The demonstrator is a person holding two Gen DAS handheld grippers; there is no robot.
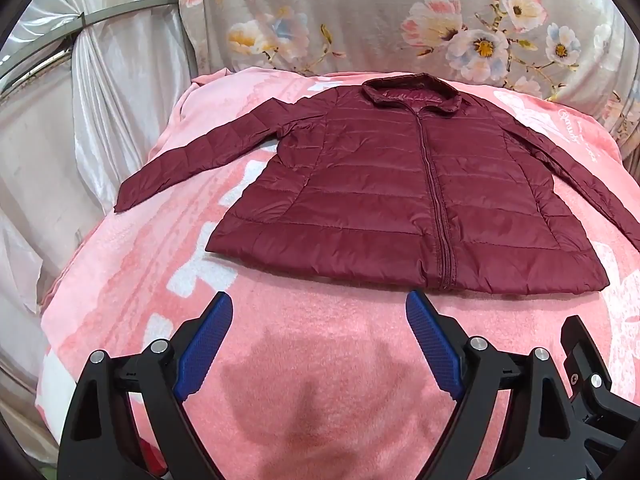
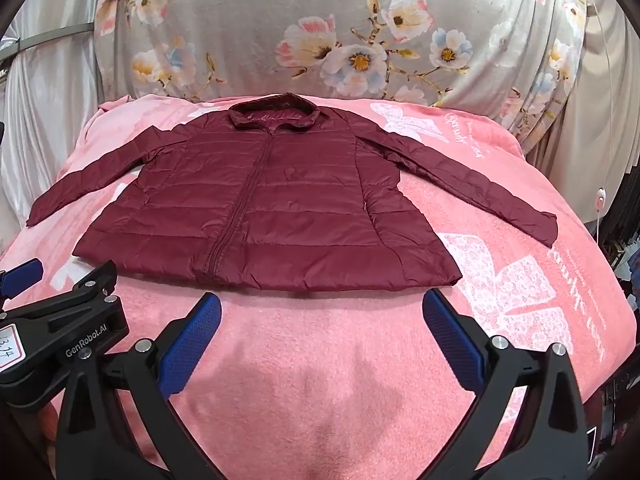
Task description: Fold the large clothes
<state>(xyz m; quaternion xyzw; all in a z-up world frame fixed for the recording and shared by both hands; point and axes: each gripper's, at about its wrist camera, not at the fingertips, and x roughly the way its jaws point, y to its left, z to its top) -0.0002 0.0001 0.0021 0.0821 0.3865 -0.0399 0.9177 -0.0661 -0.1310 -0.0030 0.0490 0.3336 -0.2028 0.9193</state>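
A maroon quilted jacket (image 1: pixel 384 184) lies flat and face up on the pink blanket (image 1: pixel 312 360), zipped closed, its collar (image 1: pixel 412 94) toward the far edge by the floral cloth (image 1: pixel 360 12) and its hem running parallel to the near edge. Both sleeves are spread out, the left sleeve (image 1: pixel 192 156) reaching toward the blanket's left edge, the right sleeve (image 2: pixel 472 184) toward the right edge.

The left gripper (image 1: pixel 320 320) and the right gripper (image 2: pixel 322 320) both hang over the bare near strip of the blanket, short of the hem, jaws spread wide with nothing between them. Folding has not begun.

The jacket looks light, puffy and soft, with a smooth shiny shell that will probably slide between the pads (and spring back a little when folded). A pinch on one thin layer may slip, so the better holds are likely the stitched, firmer parts: each cuff for bringing the sleeves across the body, then the two hem corners for folding the lower half up toward the collar. The fleecy blanket should grip the underside somewhat, so lifting rather than dragging seems wise
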